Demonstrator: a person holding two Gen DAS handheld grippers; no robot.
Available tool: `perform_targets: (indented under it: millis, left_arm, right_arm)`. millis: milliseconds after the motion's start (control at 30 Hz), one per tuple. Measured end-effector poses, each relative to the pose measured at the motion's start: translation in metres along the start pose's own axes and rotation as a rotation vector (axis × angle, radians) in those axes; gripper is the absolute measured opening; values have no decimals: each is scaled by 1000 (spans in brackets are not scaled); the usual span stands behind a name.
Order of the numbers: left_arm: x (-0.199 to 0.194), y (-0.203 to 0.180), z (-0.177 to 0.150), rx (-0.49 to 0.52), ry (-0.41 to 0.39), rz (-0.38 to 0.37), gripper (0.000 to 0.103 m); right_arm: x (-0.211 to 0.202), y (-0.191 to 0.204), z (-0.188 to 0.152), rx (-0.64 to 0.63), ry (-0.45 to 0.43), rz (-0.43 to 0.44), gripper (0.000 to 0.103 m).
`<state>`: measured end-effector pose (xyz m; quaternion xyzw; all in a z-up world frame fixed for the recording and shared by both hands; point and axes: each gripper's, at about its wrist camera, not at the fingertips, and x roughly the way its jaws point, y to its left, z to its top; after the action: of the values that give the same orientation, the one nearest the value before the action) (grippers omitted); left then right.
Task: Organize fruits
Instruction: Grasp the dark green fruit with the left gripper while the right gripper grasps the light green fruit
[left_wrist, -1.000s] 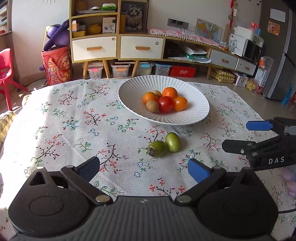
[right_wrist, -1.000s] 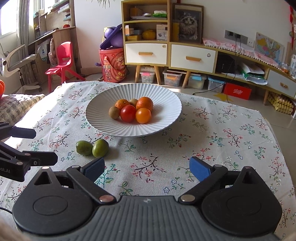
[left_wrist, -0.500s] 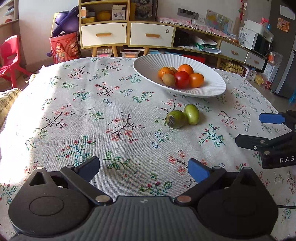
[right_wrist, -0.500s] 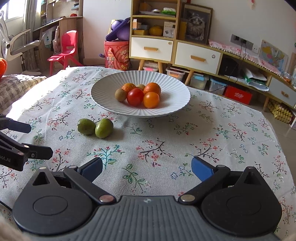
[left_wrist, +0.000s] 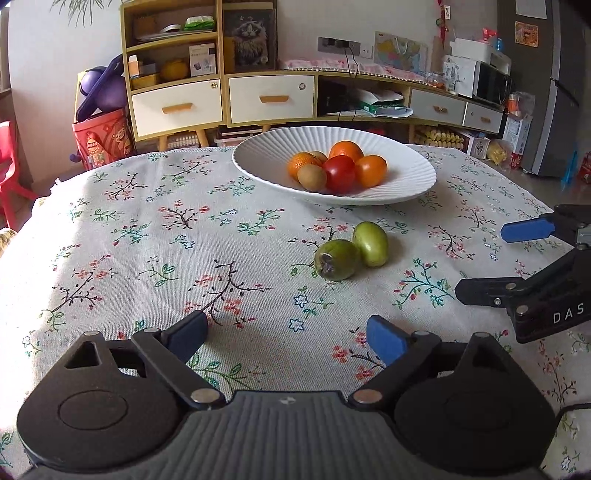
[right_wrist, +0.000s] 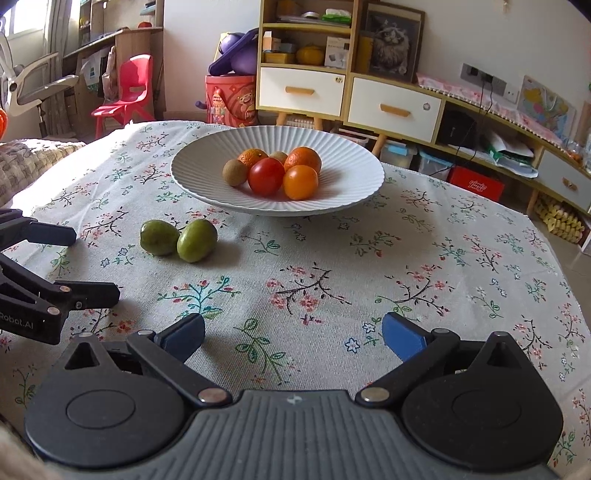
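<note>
Fruit bowl (right_wrist: 343, 192): 3 oranges, tomato (right_wrist: 266, 176), 2 kiwis.

We note two green fruits (left_wrist: 351, 253) touching on the tabletop (left_wrist: 147, 240); white ribbed bowl (left_wrist: 413, 173) holds oranges, tomato, kiwis.

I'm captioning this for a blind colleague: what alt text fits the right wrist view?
Two green fruits lie touching on a floral tablecloth, just short of a white ribbed bowl holding oranges, a red tomato and kiwis. The open right gripper fills the foreground, empty; the left gripper enters from the left edge.
</note>
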<state>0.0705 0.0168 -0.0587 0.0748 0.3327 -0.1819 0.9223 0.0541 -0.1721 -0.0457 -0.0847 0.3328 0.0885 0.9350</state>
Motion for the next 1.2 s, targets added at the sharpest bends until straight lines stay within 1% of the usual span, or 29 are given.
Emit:
perform_targets:
  millis: [100,133,167,233,367,500,567,633,667,733,800,900,933,1000,1133,1200]
  left_arm:
    - [4,-4,4,24,-14,-16,71]
    - [5,-5,5,35,-17,-31,65]
    - [7,-6,7,42,-19,-42,60]
    - [10,-8,10,55,-24,-56,55]
    - [15,-10,15,74,-29,-77,42]
    - [17,-11,17,94,-32,-89,33]
    - [18,-11,18,103,-34,-94,25]
    - [19,-10,19,105,-36,-97,21]
    - [19,-10,19,106,-38,-96,16]
    - [20,-10,19,106,-39,-97,10]
    - [19,-9,20,105,-40,-99,8]
    - [19,-8,20,102,-36,-89,0]
    - [20,-7,20,101,-34,-89,0]
    - [20,-5,21,96,-30,-90,1]
    - [20,-3,22,93,-31,-84,10]
    - [21,-1,23,88,-31,-80,10]
  right_arm:
    - [3,-1,1,3,-1,5,102]
    - [4,-1,2,2,-4,9,102]
    - [4,0,4,-1,-9,16,101]
    - [5,1,7,-15,-18,36,99]
    - [9,6,11,-45,-23,84,92]
    - [13,9,15,-66,-18,115,85]
    - [15,11,16,-76,-17,124,82]
    - [16,11,17,-83,-15,132,80]
    - [17,12,18,-85,-15,135,80]
    - [18,13,19,-92,-14,138,78]
    - [20,14,21,-94,-12,143,76]
    - [23,19,24,-102,-9,151,73]
    - [23,20,25,-105,-8,154,73]
    - [24,23,26,-115,-7,159,70]
    - [27,27,30,-134,-13,164,63]
    - [28,29,32,-142,-15,169,58]
